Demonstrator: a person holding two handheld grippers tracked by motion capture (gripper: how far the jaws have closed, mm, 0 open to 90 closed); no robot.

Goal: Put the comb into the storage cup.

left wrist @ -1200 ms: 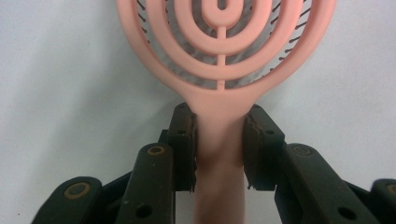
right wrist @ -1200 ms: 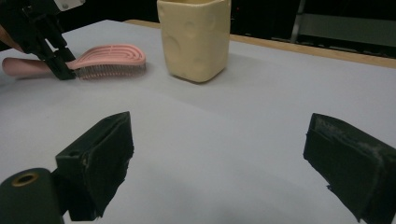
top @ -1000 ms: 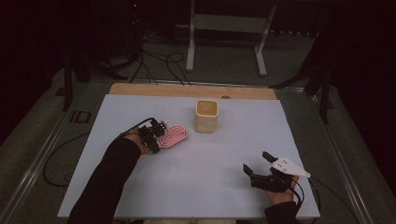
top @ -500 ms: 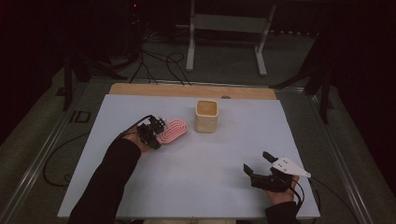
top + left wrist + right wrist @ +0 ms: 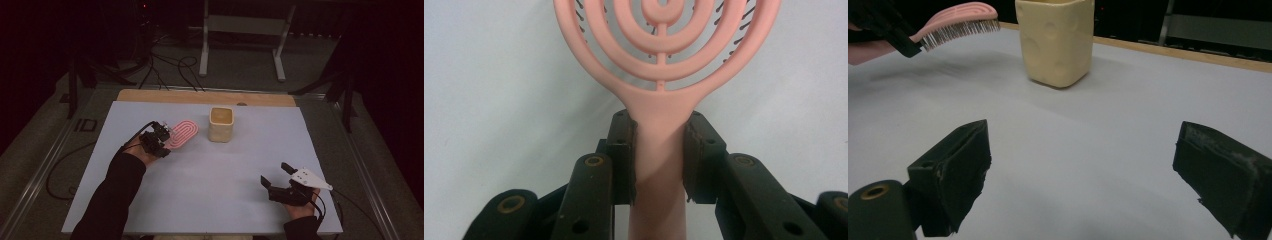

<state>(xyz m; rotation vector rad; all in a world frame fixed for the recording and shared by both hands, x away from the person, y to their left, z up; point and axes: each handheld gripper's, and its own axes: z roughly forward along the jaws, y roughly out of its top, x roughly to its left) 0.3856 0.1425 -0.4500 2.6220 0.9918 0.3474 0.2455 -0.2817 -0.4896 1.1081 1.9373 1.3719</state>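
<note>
My left gripper (image 5: 161,135) is shut on the handle of a pink hairbrush (image 5: 182,134), whose looped head points toward a cream square cup (image 5: 221,124). The brush is lifted off the table; the right gripper view shows its bristles (image 5: 958,30) facing down above the surface, left of the cup (image 5: 1056,40). In the left gripper view the two jaws clamp the handle (image 5: 659,150) from both sides. My right gripper (image 5: 276,175) rests low at the front right of the table, jaws wide open with nothing between them (image 5: 1083,175).
The white table top (image 5: 215,170) has a wooden strip (image 5: 200,96) along its far edge. Beyond it stand a metal frame (image 5: 245,30) and loose cables (image 5: 165,65) on the floor.
The left gripper has carried the brush up and toward the cup, lifting it off the table. The right gripper has stayed in place.
</note>
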